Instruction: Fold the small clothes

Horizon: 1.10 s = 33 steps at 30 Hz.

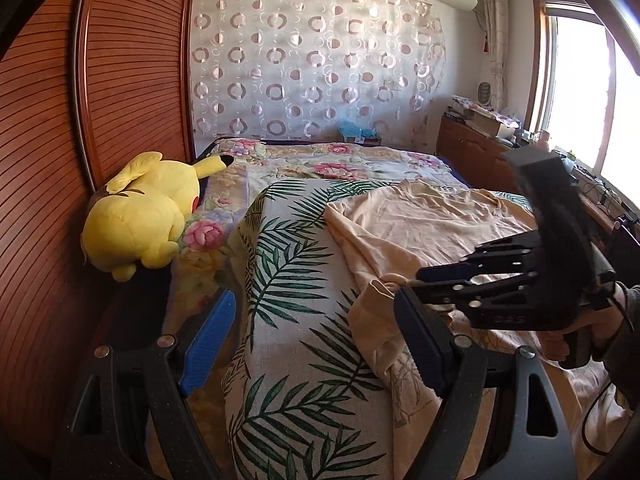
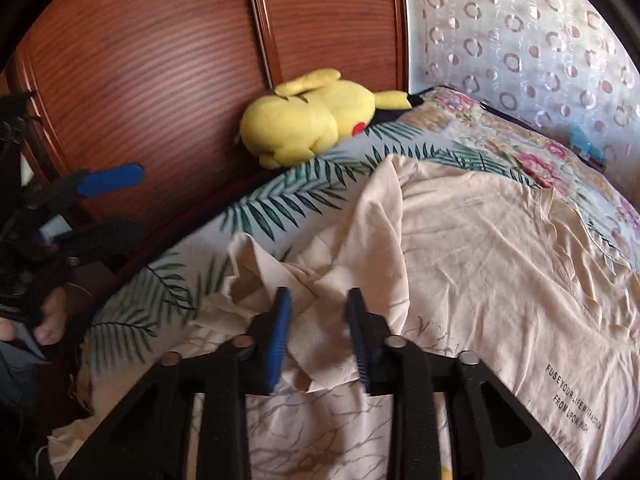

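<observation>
Left gripper (image 1: 316,344) stood with its jaws wide apart over the leaf-print bedcover (image 1: 288,300), nothing between them. Its blue pads (image 1: 208,344) were clear of the cloth. Right gripper (image 2: 318,340), angled downward, had its jaws partly drawn in astride a raised fold of the beige T-shirt (image 2: 460,248); whether the pads pressed that fold could not be determined, motion blur obscuring the contact. The garment lay crumpled across the bed, printed lettering showing in the right wrist view only. The hand (image 1: 580,332) gripping the right tool appeared in the left wrist view, cut off at the frame edge. A yellow plush toy (image 1: 144,216) lay against the wooden wardrobe (image 1: 132,80).
</observation>
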{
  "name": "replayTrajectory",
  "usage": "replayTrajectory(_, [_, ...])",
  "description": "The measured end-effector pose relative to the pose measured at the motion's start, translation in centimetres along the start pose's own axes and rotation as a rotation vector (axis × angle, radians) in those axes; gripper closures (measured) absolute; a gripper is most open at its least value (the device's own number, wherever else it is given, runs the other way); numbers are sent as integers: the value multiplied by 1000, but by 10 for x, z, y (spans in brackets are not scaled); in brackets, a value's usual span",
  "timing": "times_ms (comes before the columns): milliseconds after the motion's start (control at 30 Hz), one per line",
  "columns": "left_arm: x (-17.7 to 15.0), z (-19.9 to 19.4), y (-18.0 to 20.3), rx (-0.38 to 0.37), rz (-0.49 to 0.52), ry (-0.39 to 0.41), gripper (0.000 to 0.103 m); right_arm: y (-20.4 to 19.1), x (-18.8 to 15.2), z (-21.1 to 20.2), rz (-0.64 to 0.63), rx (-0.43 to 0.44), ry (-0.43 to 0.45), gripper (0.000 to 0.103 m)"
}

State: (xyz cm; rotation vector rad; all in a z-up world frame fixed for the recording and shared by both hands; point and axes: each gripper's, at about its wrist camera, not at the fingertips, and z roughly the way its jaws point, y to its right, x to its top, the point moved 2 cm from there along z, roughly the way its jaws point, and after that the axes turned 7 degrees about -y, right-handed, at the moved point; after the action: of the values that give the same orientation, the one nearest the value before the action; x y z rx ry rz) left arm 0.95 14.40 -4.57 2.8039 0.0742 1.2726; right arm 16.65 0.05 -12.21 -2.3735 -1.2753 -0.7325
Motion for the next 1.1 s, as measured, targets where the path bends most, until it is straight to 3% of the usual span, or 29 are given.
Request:
replayTrajectory(33, [-1,0,1,-2,3,0,21,3,0,6,3,-1,-12,87])
replayTrajectory(67, [-1,0,1,-4,5,-1,21,2,1,11,2,-1,-18,97])
replayTrajectory(267, [-5,5,1,-14,-10,-11,21,15,3,-5,38,51,63,100])
replayTrajectory(433, [-6,8,7,-22,-4,-21,21,41,-2,-22,112,37,124,100])
replayTrajectory(733, [-9,12,23,-47,18,-35,21,96,-28,-13,300,-164,118,100])
replayTrajectory(833, [-10,15,30,-50,33,-46,21,94,-31,-9,298,-183,125,94])
replayTrajectory(900, [-11,17,34,-50,43,-53,21,85,-34,-13,278,-156,131,77])
replayTrajectory(967, [-11,18,36,-45,48,-57,21,78,-38,-9,255,-123,124,68])
replayTrajectory(1100, [-12,17,42,-49,53,-65,21,71,-48,3,203,-136,80,68])
